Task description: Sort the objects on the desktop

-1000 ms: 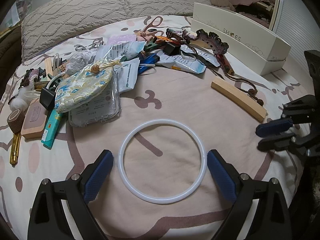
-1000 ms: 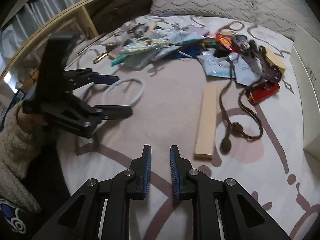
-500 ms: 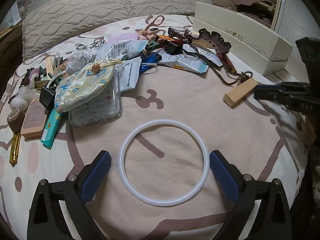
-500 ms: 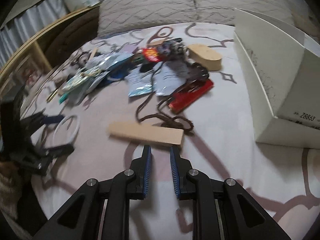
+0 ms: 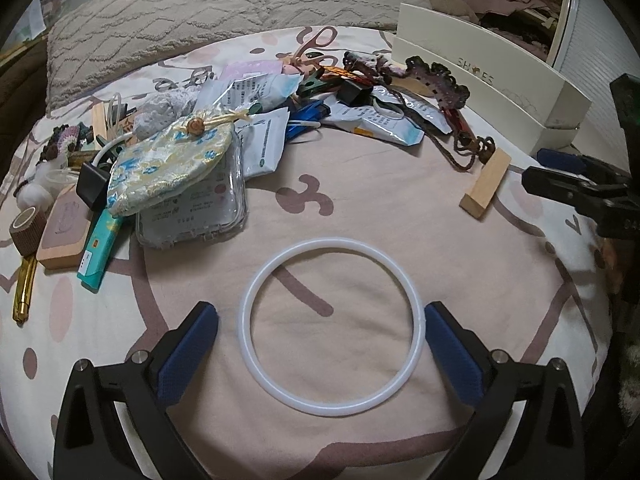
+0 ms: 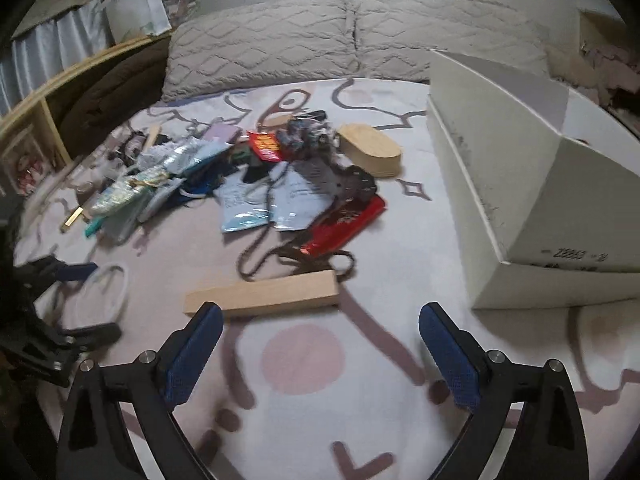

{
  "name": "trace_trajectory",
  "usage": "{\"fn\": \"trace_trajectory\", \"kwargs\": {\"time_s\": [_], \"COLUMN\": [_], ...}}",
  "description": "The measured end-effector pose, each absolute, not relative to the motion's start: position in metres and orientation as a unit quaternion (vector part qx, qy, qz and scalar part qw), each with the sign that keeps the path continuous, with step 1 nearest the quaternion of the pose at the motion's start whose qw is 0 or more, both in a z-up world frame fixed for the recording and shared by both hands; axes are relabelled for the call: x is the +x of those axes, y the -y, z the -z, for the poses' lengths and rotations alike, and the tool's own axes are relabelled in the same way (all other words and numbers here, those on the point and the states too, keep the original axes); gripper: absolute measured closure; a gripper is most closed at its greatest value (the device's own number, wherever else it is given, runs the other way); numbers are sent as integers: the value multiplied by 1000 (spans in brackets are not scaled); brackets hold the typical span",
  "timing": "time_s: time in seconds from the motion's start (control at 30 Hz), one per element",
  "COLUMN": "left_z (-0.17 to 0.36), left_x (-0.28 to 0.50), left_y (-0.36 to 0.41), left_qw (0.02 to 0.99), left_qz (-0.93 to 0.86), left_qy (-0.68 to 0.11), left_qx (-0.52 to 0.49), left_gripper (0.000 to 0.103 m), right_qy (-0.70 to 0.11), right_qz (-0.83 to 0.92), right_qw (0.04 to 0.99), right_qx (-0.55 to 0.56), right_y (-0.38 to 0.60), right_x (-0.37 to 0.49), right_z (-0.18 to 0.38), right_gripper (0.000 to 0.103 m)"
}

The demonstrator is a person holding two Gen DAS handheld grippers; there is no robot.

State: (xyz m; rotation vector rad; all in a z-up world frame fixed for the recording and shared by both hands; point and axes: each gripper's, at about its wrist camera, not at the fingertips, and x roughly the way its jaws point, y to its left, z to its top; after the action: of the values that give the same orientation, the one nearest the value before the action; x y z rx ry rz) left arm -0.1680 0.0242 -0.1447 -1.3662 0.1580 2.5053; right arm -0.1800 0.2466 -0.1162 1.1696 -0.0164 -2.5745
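Tongs are both spread wide and empty: the left gripper [image 5: 320, 332] brackets a white ring [image 5: 330, 326], the right gripper [image 6: 320, 344], jaws just opened, faces a wooden block [image 6: 262, 294], so a pick-up seems next, requiring closure.

I see my left gripper [image 5: 320, 344] tilted steeply down, its jaws spread as wide as they go after easing apart a little more just now; the blue pads [image 5: 188, 350] stand on either side of a white ring [image 5: 330, 326] without pressing on it. My right gripper [image 6: 320, 346] also points down at a slant, and its jaws have just sprung open from nearly shut, with nothing gripped between the blue pads [image 6: 448, 356]. From the left camera, the right gripper shows at the far right edge, its dark fingers [image 5: 560, 178] reaching inward. From the right camera, the left gripper sits low at the left edge.
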Motion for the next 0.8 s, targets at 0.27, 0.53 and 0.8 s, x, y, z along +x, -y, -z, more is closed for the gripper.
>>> {"fn": "trace_trajectory", "kwargs": {"time_s": [0.27, 0.53, 0.8], "left_z": [146, 146, 145], "left_x": [-169, -171, -172], "left_y": [-24, -25, -26], "left_qw": [139, 136, 126], "left_qz": [-866, -869, -872], "left_qy": [-51, -44, -39], "left_qx": [-477, -474, -471], "left_gripper": [0, 0, 0], "right_qy": [-73, -103, -99], "right_qz": [896, 886, 874], "right_qw": [161, 138, 150], "right_qx": [407, 430, 451], "right_y": [-197, -187, -185], "right_x": [-179, -191, -202], "right_z": [121, 133, 141], "right_gripper": [4, 0, 0]}}
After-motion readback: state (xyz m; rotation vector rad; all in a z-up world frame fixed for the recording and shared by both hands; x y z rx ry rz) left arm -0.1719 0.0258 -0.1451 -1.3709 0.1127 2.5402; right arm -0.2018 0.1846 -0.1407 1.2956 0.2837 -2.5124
